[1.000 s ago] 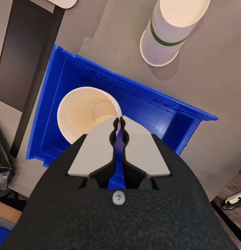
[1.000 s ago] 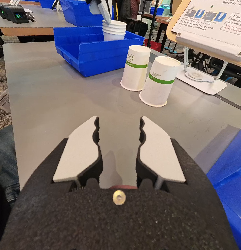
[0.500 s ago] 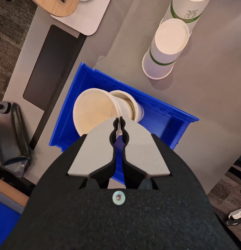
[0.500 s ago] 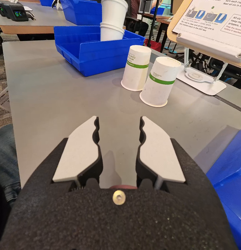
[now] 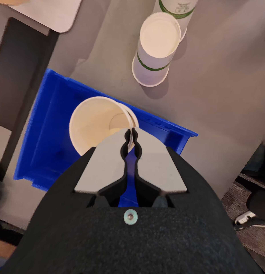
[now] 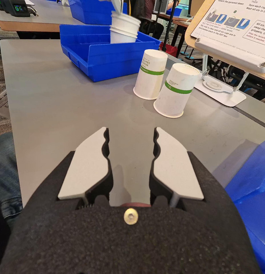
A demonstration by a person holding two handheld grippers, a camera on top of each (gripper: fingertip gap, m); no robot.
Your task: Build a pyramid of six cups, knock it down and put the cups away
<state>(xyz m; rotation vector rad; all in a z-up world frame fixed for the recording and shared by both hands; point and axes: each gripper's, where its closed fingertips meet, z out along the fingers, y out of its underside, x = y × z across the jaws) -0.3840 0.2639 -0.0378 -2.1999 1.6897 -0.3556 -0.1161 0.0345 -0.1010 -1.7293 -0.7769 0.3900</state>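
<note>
My left gripper (image 5: 131, 130) is shut on the rim of a white paper cup (image 5: 96, 123), mouth up, over the blue bin (image 5: 44, 133). More cup rims show just under it. In the right wrist view the held cup (image 6: 124, 28) sits tilted in the nested stack inside that bin (image 6: 114, 59), with the left gripper (image 6: 117, 6) blurred above it. Two white cups with green bands stand upside down on the grey table (image 6: 151, 77) (image 6: 175, 92); both show in the left wrist view (image 5: 155, 49) (image 5: 176, 8). My right gripper (image 6: 131, 132) is open and empty, low over the table.
A second blue bin (image 6: 250, 185) sits at the right edge near my right gripper. An instruction board on a white stand (image 6: 232, 37) is at the back right. A dark mat (image 5: 17, 74) lies beside the bin. A person's denim-clad leg (image 6: 5, 170) is at the left table edge.
My left gripper lifted the top cup up out of the stack, then came back down and tilted; the cup now sits close on the stack again. My right gripper stayed open and still.
</note>
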